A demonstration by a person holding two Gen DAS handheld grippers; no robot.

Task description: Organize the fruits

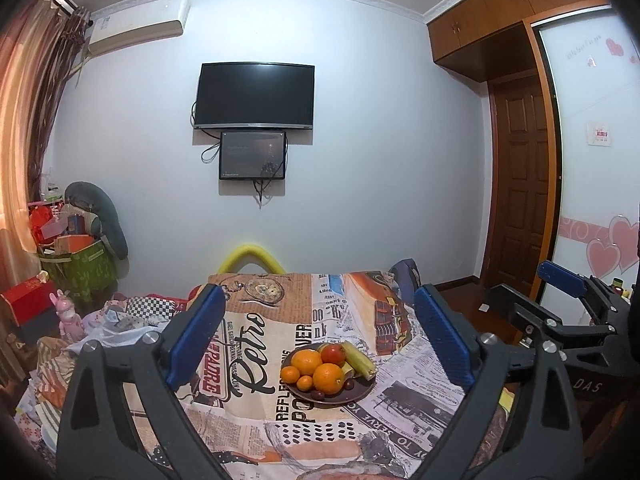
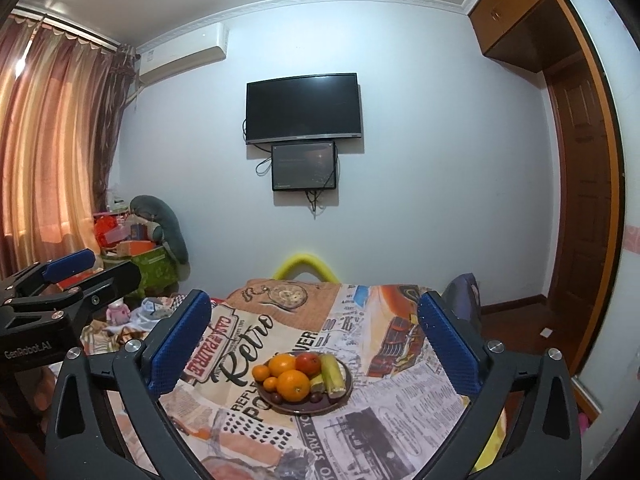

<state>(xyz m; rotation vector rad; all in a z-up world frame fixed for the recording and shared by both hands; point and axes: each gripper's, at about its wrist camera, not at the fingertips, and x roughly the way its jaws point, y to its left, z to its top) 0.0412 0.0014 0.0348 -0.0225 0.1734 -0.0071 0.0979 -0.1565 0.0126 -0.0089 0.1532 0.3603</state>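
A dark round plate (image 1: 340, 398) (image 2: 347, 384) sits mid-table, piled with fruit: several oranges (image 1: 328, 378) (image 2: 293, 385), a red apple (image 1: 333, 354) (image 2: 308, 363), yellow-green bananas (image 1: 359, 358) (image 2: 333, 374) and small dark fruits (image 1: 318, 394). My left gripper (image 1: 320, 336) is open and empty, held above the table short of the plate. My right gripper (image 2: 316, 336) is also open and empty, at the same distance. Each gripper shows at the edge of the other's view, the right in the left wrist view (image 1: 560, 296), the left in the right wrist view (image 2: 68, 272).
The table is covered by a printed retro newspaper cloth (image 1: 248, 360) (image 2: 400, 400). A yellow chair back (image 1: 252, 258) stands behind the table. Cluttered boxes and toys (image 1: 72, 260) lie at the left. A TV (image 1: 254, 96) hangs on the wall, a wooden door (image 1: 520, 184) at right.
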